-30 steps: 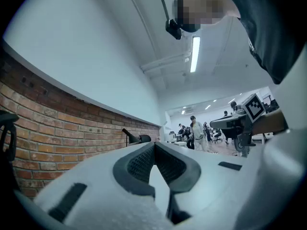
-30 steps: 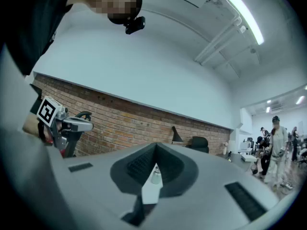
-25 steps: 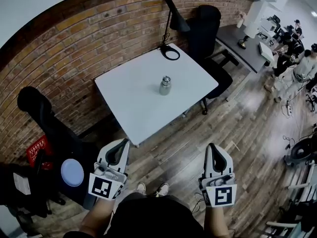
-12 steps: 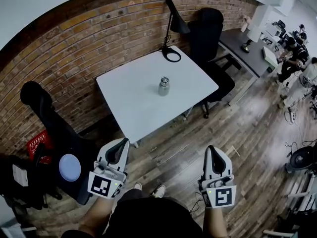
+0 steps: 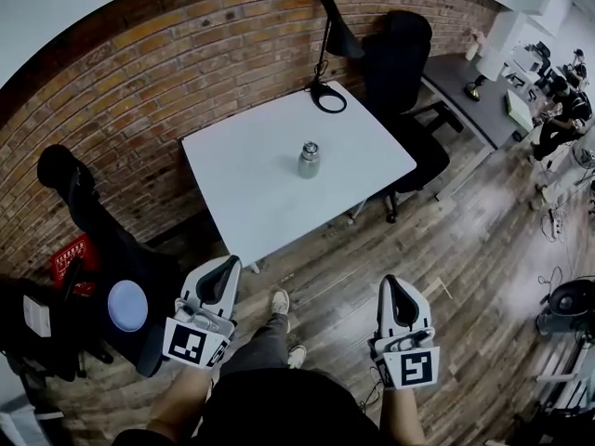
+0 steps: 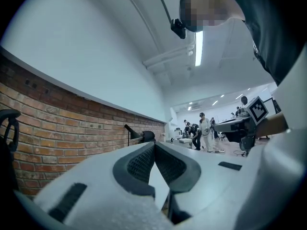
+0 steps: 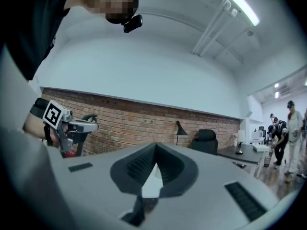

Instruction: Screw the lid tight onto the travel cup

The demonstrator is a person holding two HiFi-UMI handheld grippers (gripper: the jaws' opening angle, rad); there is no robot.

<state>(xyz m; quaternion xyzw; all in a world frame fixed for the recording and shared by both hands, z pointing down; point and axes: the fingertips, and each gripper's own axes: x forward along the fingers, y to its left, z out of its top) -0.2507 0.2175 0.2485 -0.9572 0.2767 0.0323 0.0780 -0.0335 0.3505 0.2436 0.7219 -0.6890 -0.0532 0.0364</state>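
- left gripper: jaws pressed together, nothing between them. The left gripper view confirms it: the ribbed pads meet at the tip.
- right gripper: same, jaws pressed together and empty. In the right gripper view the pads touch.
- Both grippers sit low on the near side over the wood floor, left and right of the person's shoe, tips pointing far. Both are well apart from the table.
- travel cup: upright, roughly mid-table, touched by neither gripper.
- lid: sits on top of the cup. It's too small to tell how far it's screwed down.
- table: white, square, turned corner-on, its far-left side near the brick wall.
- Black lamp at the table's far corner, with its ring base on the tabletop.
- Black office chair at the table's far-right side.
- Near left: red basket and a pale blue disc on dark gear.
- Far right: grey desk, with people beyond it.
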